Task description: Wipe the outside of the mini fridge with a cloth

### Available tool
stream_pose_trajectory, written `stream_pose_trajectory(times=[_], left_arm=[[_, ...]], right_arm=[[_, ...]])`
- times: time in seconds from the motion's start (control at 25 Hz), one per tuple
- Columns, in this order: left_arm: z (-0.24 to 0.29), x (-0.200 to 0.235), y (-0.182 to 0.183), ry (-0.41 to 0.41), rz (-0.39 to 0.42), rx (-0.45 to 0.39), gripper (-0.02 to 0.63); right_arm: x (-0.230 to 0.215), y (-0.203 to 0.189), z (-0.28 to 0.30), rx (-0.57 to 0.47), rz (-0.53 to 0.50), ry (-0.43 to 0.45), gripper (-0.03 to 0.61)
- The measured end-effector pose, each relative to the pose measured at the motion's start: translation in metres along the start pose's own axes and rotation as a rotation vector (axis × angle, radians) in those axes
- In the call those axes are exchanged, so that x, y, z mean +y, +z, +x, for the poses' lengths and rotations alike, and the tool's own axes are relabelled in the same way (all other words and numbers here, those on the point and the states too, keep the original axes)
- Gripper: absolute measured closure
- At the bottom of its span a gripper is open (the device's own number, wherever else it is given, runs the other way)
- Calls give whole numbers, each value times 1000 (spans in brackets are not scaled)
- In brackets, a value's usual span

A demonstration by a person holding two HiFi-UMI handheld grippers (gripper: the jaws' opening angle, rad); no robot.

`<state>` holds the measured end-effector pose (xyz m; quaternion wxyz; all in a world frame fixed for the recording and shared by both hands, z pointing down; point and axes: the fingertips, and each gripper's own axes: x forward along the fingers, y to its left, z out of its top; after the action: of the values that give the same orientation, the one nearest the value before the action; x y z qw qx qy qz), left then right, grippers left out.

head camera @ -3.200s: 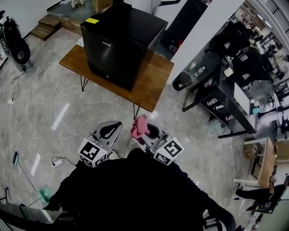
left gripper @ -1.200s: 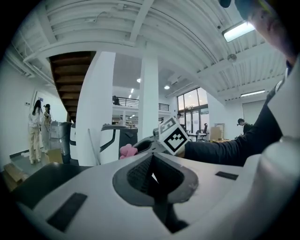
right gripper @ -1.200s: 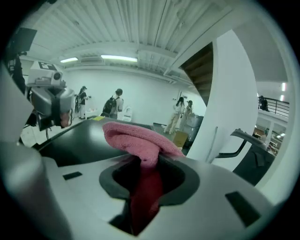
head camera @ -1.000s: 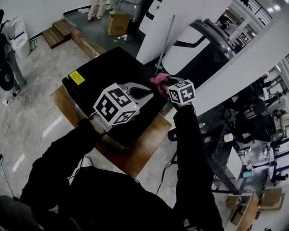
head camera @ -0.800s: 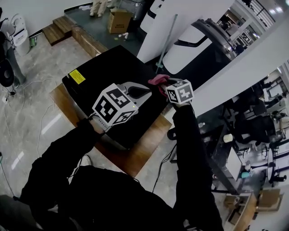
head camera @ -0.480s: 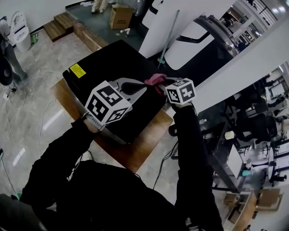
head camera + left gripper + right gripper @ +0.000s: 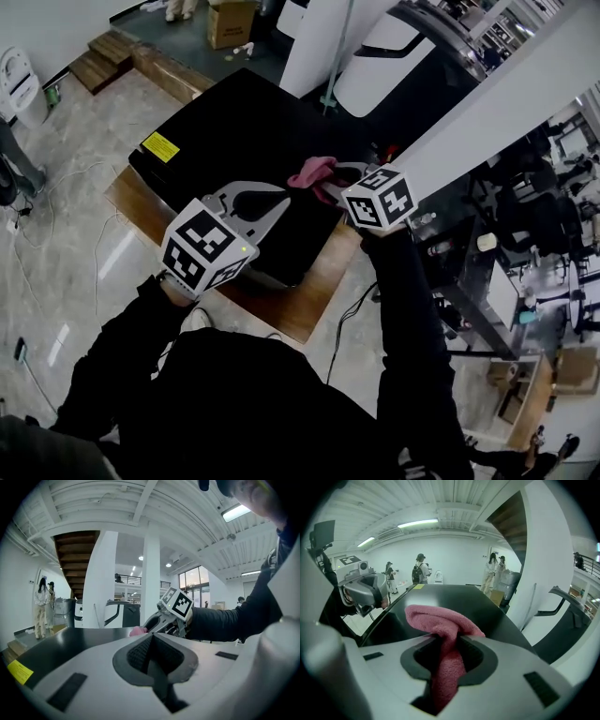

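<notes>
The black mini fridge (image 7: 234, 141) stands on a low wooden table (image 7: 309, 300), with a yellow label (image 7: 160, 146) on its top. My right gripper (image 7: 319, 178) is shut on a pink cloth (image 7: 309, 172), held just over the fridge top near its right edge; the cloth (image 7: 440, 625) bunches out past the jaws above the black top (image 7: 454, 599). My left gripper (image 7: 267, 208) hovers over the front part of the fridge top, jaws together with nothing between them. The left gripper view shows the fridge top (image 7: 61, 641) and the right gripper (image 7: 140, 631) beyond.
A white column (image 7: 487, 89) and a white machine (image 7: 394, 66) stand right behind the fridge. Desks with clutter (image 7: 525, 281) are at the right. Cables (image 7: 56, 206) lie on the floor at the left. People (image 7: 419, 573) stand far off.
The right gripper with the cloth has come up from near the floor to the fridge top and shifted left over it. The left gripper has drawn back toward the front edge.
</notes>
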<state>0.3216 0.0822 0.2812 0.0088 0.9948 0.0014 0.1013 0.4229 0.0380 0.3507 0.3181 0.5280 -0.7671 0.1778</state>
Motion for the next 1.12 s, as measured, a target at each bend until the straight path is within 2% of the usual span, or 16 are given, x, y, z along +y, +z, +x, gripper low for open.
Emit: stream_pose_trajectory(times=[0.36,0.64,0.84,1.12], left_arm=[[-23,9,-10,-170,43,-20,609],[-36,21,-10,-236,-14,-68,609],[-43,1,-7,-225,-1,-79,609],[-74,-29,-8,-126,29,-59,609]], right_arm=[[66,7,2,20,41,-42,489],[123,12,6,51,70,-23,489],[152,7,3,69,36,25,489],[181,0,-8,19,5,82,483]])
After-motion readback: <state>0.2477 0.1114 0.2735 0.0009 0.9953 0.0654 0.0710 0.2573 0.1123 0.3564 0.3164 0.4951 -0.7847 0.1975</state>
